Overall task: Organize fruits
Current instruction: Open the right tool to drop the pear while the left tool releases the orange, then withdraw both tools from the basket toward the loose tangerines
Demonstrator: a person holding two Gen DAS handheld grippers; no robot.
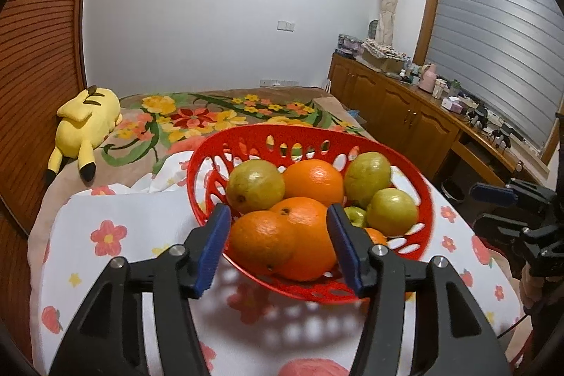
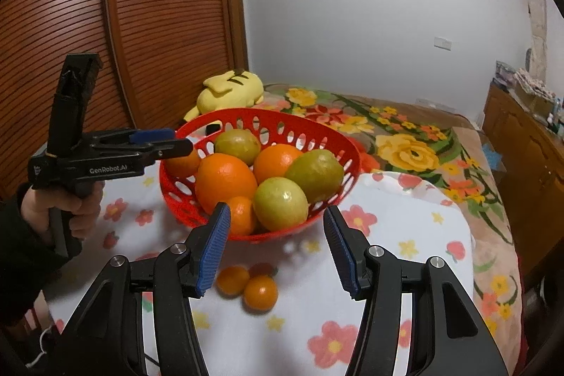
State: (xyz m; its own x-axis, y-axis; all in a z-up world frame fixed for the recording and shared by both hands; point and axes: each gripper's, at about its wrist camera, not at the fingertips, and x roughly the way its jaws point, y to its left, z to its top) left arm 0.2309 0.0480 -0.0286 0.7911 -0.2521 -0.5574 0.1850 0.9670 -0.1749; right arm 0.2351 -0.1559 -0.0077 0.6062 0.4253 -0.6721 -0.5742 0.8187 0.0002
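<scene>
**Small oranges loose beside a full basket**

Oranges [image 2: 246, 284], small and round, lie on the flowered cloth [image 2: 405, 224] in front of the red basket [image 2: 268, 118], apart from the heaped fruit. We judge them firm, light and prone to rolling, best pinched across the middle. Our right tongs [image 2: 276, 251] gape empty above them; our left tongs [image 1: 278, 247] gape empty at the basket's near rim. The bed edge [image 2: 493, 270] drops off rightward; room is ample.
</scene>
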